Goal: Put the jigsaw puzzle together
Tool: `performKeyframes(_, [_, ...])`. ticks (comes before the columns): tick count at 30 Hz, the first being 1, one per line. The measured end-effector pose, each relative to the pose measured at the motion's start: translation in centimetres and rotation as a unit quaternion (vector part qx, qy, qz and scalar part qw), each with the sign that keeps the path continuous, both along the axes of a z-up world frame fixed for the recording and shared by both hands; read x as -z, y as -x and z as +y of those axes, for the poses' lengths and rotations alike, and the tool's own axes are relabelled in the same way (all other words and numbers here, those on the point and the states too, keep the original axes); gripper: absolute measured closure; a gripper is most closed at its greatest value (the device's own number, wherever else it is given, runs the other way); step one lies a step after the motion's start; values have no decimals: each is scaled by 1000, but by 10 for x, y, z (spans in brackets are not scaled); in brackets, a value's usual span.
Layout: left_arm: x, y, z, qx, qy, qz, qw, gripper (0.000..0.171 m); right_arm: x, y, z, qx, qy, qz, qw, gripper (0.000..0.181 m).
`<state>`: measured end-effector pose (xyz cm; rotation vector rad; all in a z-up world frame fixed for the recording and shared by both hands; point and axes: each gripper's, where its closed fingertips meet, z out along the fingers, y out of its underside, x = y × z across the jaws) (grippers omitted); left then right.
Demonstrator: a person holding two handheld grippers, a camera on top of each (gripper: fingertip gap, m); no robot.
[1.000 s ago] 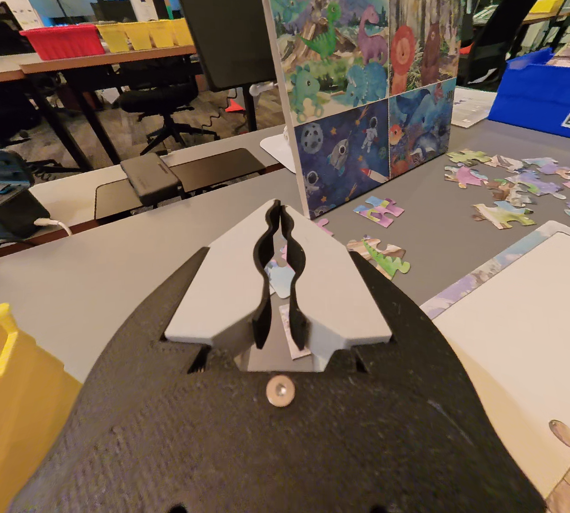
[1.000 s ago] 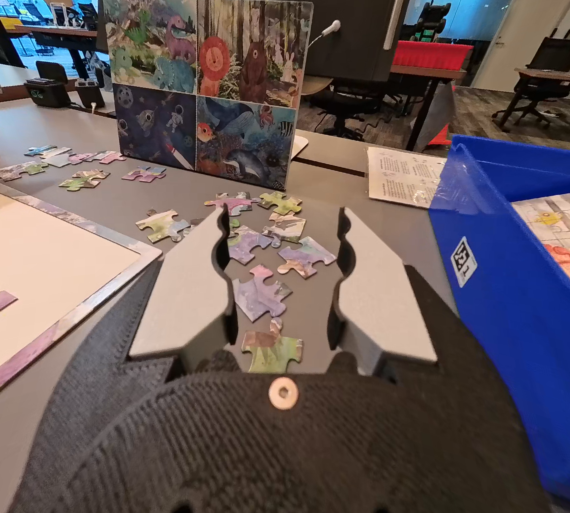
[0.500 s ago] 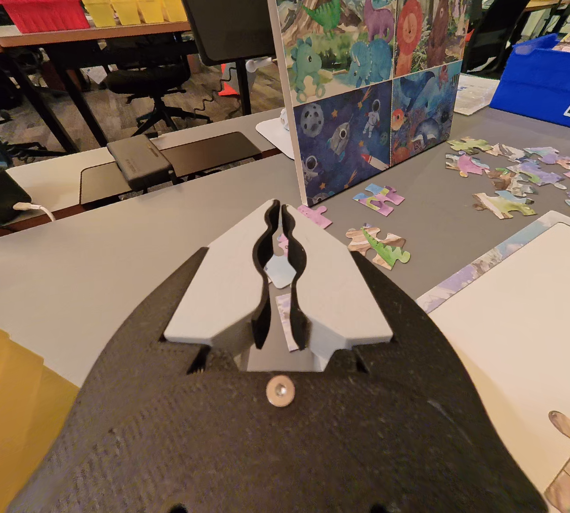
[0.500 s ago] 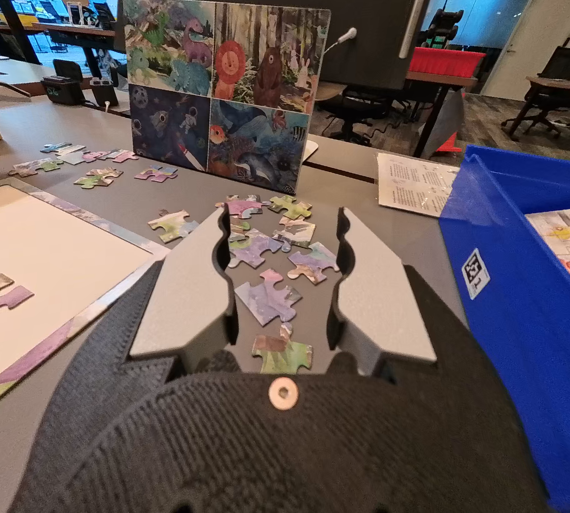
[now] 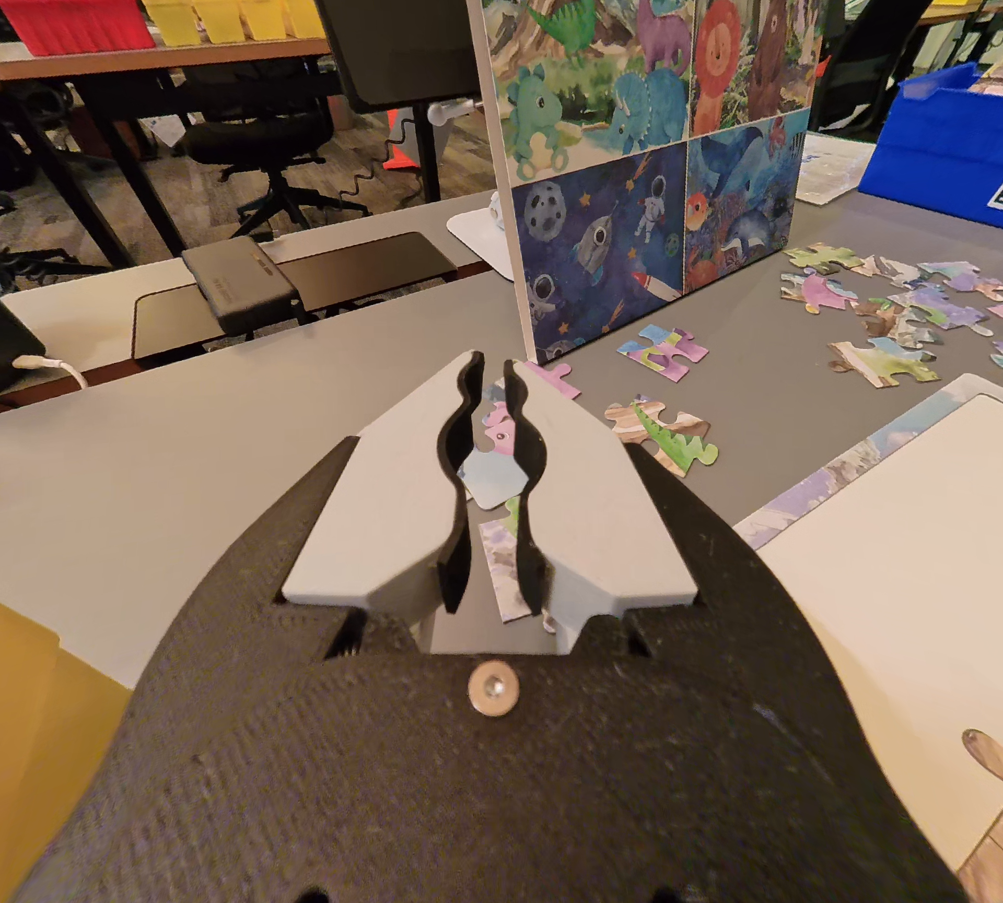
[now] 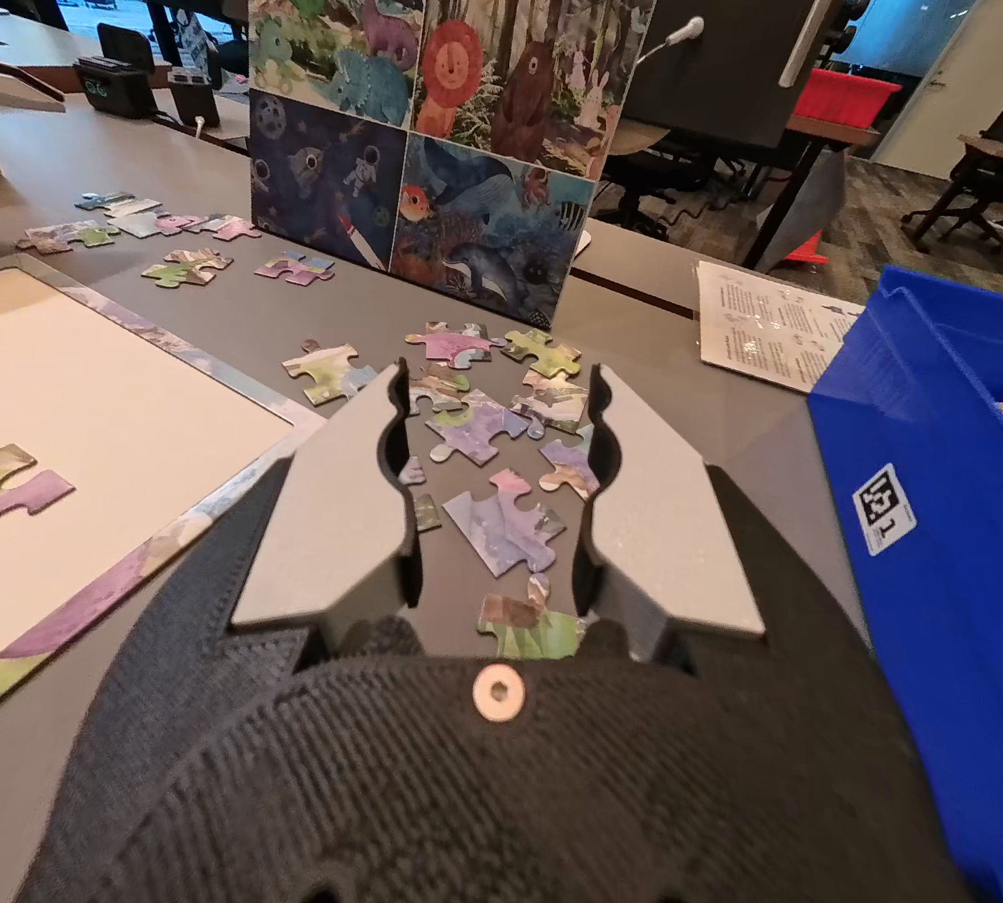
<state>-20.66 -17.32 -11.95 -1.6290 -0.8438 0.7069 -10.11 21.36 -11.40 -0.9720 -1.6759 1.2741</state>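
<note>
- Your left gripper (image 5: 493, 372) is nearly closed, and it looks pinched on a pale blue piece (image 5: 496, 475).
- The piece's long axis runs along the fingers, pointing forward. Turn it flat before lowering it.
- Seat it against the tray (image 5: 814, 491) border on your right.
- Your right gripper (image 6: 496, 372) is wide open and empty over the loose pieces (image 6: 477, 421). Centre it on the purple piece (image 6: 505, 524).
</note>
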Motion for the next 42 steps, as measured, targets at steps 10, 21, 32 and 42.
performKeyframes(10, [2,-1,3,2,17,15,1000,167,-5,-1,-7,-4,-17,12,1000,117])
performKeyframes(21, [7,1,3,5,13,3,1000,164,13,10,-14,-20,-14,-9,1000,122])
performKeyframes(32, [35,13,22,23,95,-56,994,145,19,13,-19,-20,-50,-14,998,121])
performKeyframes(42, [48,24,12,27,65,-128,989,141,15,10,-8,-1,-45,-7,999,121])
